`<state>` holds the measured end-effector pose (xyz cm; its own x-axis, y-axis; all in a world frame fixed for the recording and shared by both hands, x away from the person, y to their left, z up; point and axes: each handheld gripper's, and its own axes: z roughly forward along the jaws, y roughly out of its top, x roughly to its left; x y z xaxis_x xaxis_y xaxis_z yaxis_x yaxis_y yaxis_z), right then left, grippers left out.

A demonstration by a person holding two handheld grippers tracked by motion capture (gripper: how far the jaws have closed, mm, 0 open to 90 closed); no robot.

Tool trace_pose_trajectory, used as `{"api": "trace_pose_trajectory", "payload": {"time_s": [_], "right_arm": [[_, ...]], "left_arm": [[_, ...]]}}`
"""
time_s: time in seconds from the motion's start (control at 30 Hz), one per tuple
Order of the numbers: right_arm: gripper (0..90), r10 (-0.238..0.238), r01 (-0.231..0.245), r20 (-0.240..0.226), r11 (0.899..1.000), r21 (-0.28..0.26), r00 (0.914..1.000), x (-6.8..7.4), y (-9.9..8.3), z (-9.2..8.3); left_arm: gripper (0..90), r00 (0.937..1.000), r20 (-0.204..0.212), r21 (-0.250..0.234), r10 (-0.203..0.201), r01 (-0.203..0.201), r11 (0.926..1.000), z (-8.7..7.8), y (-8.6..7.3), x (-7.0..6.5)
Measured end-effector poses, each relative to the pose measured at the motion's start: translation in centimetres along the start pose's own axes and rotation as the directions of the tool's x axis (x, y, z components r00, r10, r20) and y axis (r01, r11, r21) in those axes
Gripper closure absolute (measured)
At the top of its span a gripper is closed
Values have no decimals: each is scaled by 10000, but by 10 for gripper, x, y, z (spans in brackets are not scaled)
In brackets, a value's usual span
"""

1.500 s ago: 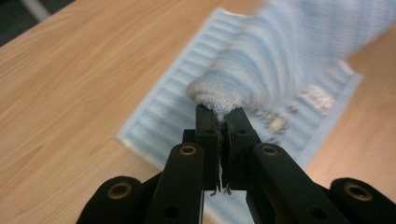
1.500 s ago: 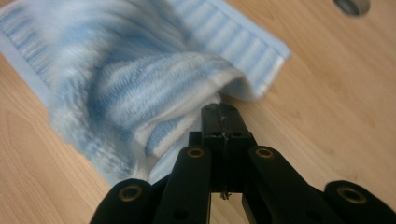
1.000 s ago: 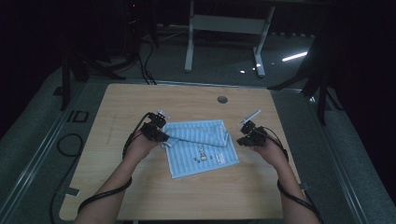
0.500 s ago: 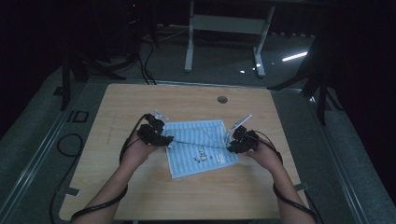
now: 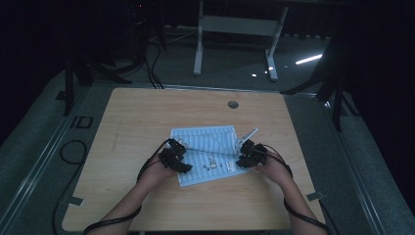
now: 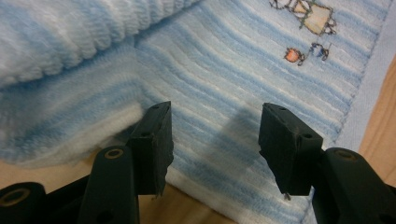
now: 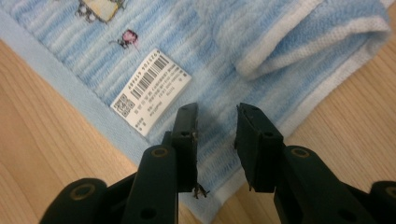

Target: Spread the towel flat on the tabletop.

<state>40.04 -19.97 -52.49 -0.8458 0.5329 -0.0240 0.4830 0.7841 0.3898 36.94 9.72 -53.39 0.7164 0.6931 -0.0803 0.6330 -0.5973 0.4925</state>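
A light blue striped towel point(image 5: 210, 147) lies on the wooden table point(image 5: 147, 112), its far part folded over onto itself. The fold shows as a thick roll point(image 6: 70, 32) in the left gripper view and again as a roll point(image 7: 317, 32) in the right gripper view. My left gripper point(image 5: 175, 159) sits low at the towel's left edge. Its jaws have just been opening and now stand apart over flat cloth point(image 6: 215, 140), pinching nothing. My right gripper point(image 5: 247, 154) is at the towel's right edge. Its jaws have also just been opening, with a gap between the pads above the hem point(image 7: 217, 135).
A white barcode label point(image 7: 150, 95) and small embroidered figures point(image 6: 310, 16) mark the towel. A round cable hole point(image 5: 233, 104) sits near the table's far edge. Behind the table stands a white metal frame point(image 5: 235, 24); cables point(image 5: 68, 152) lie on the floor at left.
Both hands came inward and down onto the towel. The raised towel edge now lies folded flat, and both pairs of jaws have let go and opened.
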Motion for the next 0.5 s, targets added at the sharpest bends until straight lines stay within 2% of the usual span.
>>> {"api": "trace_pose_trajectory", "payload": {"time_s": [0.13,0.3,0.5], "right_arm": [[670,69,-69,16,9999,-104,10000,3,-7,-2],[666,208,-207,135,9998,-51,9997,1,-11,-4],[665,470,-469,253,9989,-25,9986,-7,-18,-7]], "left_arm": [[438,9997,188,-72,146,-145,9999,4,7,10],[408,9983,130,-189,567,-564,9982,14,23,14],[408,9985,30,-328,540,-539,9980,26,43,13]]}}
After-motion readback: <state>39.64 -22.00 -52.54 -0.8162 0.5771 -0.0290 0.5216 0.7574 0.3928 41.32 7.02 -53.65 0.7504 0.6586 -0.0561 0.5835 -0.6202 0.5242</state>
